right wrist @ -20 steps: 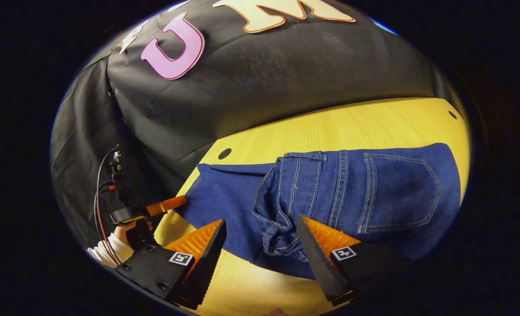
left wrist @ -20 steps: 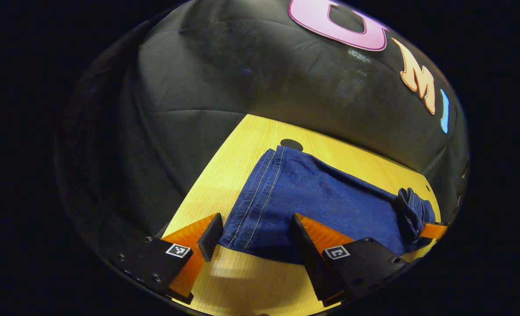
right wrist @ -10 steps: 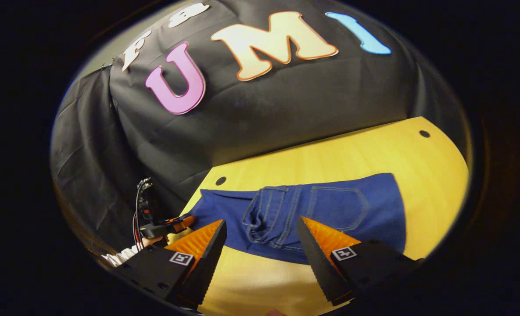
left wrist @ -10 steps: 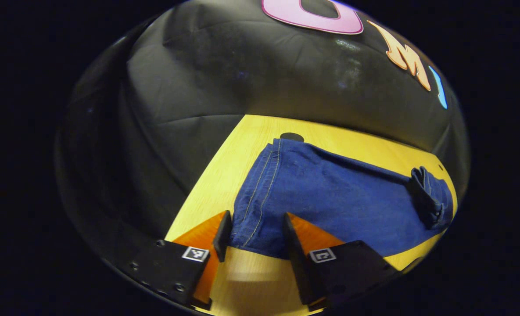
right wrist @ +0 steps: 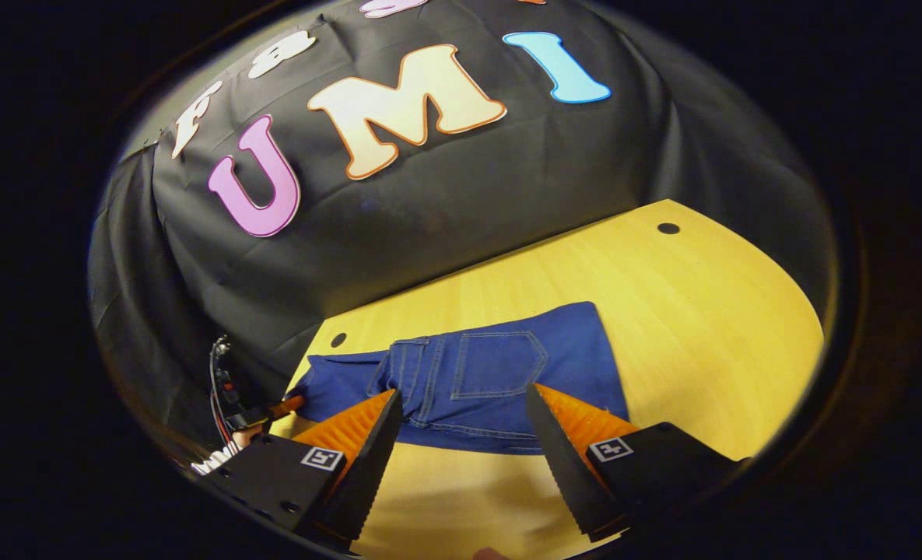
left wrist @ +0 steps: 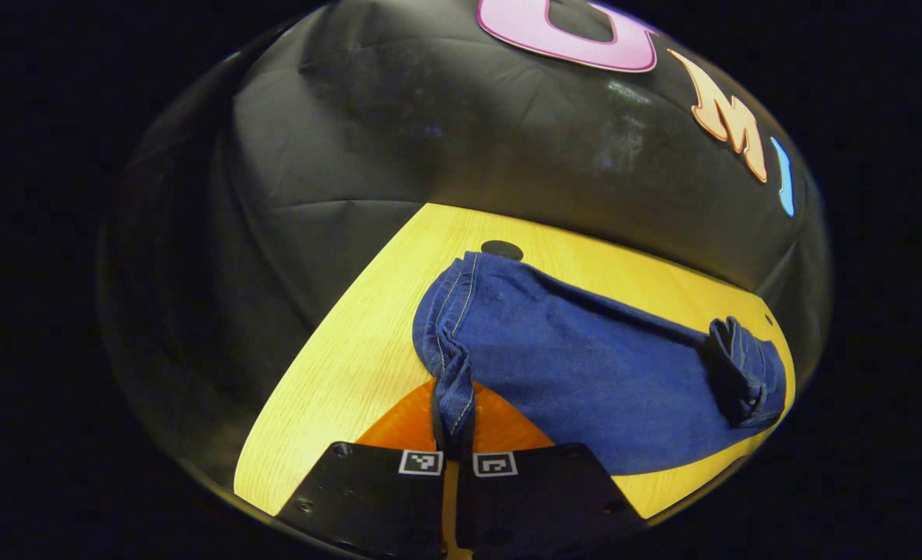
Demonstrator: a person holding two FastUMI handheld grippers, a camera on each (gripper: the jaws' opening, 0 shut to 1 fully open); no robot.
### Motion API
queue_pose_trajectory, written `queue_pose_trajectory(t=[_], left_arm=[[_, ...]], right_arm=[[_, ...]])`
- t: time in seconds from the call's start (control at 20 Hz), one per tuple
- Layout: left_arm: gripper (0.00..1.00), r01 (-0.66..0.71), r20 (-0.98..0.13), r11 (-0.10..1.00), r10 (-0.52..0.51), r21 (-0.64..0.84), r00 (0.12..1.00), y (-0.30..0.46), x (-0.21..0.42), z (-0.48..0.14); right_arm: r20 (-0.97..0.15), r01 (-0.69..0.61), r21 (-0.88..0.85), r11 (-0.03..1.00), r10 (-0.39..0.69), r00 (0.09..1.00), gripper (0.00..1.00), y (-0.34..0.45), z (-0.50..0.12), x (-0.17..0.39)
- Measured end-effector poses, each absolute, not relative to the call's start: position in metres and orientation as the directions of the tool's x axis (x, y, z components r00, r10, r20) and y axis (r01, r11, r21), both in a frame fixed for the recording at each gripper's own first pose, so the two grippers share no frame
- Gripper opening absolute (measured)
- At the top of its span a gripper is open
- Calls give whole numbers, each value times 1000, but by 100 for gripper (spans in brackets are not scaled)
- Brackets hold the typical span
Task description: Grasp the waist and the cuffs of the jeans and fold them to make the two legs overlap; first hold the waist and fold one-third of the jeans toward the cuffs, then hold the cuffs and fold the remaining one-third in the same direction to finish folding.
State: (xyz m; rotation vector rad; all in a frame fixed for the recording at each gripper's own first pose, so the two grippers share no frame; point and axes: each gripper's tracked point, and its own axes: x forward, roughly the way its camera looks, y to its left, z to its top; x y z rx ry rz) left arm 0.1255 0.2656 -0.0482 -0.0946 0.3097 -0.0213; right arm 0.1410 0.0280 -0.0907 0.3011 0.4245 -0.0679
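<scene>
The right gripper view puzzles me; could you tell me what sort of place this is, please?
Probably a recording booth for handling demos, not a home: black cloth wall behind a bare wooden table, jeans laid out, and a hand-held left gripper trailing cables.

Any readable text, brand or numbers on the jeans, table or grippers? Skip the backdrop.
No words or numbers can be read.
On the jeans: stitching and a back pocket, no legible brand tag.
On the table: plain wood, no print.
On the left gripper and right gripper: square black-and-white coded markers, patterns rather than text.
</scene>
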Motion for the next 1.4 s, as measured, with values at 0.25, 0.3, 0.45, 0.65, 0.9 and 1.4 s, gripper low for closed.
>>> queue_pose_trajectory(t=[0.25, 0.3, 0.45, 0.65, 0.9, 1.4], left_arm=[[0, 70, -159, 986, -94, -151, 983, 226, 96, 26], [0, 85, -138, 986, -105, -142, 985, 212, 88, 40], [0, 143, -104, 981, -157, -129, 982, 156, 68, 72], [0, 183, -85, 979, -190, -86, 978, 75, 54, 104], [0, 248, -57, 969, -248, -6, 967, -33, 38, 136], [0, 368, -213, 907, -325, 207, 921, -202, -10, 9]], right_arm=[[-387, 152, 276, 949, -35, 921, 98, -4, -73, 131], [-386, 153, 276, 949, -36, 922, 98, -13, -70, 129], [-382, 143, 280, 949, -26, 924, 98, -40, -60, 122], [-375, 133, 256, 958, -28, 927, 98, -93, -46, 112], [-367, 123, 247, 961, -25, 930, 98, -157, -36, 100], [-385, 127, 256, 958, -19, 923, 98, -214, -54, 90]])
